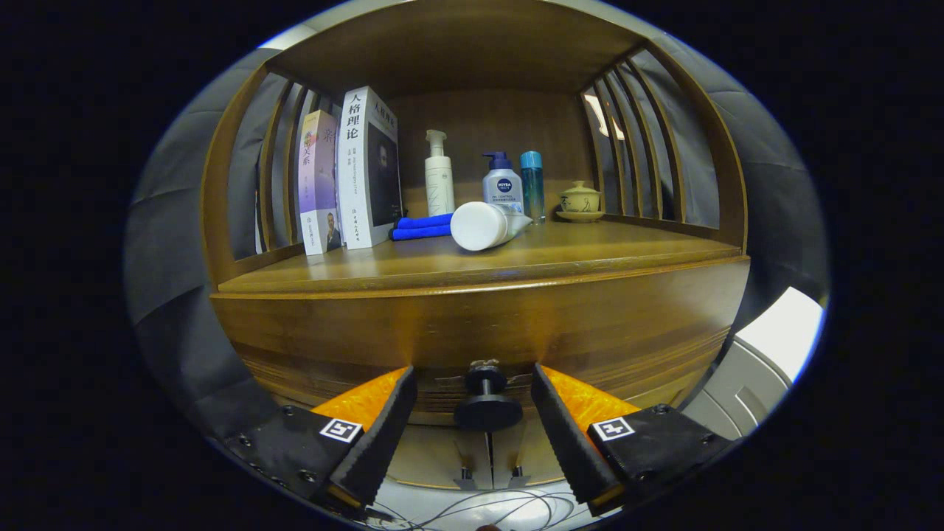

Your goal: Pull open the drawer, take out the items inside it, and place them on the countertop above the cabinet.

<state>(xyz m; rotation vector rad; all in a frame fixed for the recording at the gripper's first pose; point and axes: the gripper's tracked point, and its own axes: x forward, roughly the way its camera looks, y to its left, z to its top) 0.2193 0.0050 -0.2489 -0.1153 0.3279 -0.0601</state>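
Observation:
The wooden cabinet's drawer front [479, 324] faces me, shut, with its dark round knob [487, 402] low in the middle. My gripper [476, 420] is open, and the knob sits between the two fingers [383, 435] without either one touching it. Above the drawer runs the countertop [457, 269]. What the drawer holds is hidden.
On the countertop stand two books [350, 173] at the left, a folded blue cloth [422, 226], a white tube lying on its side [487, 225], a white pump bottle [439, 177], a blue-capped pump bottle [503, 184], a teal bottle [532, 184] and a lidded cup [580, 200]. Slatted wooden sides flank the shelf.

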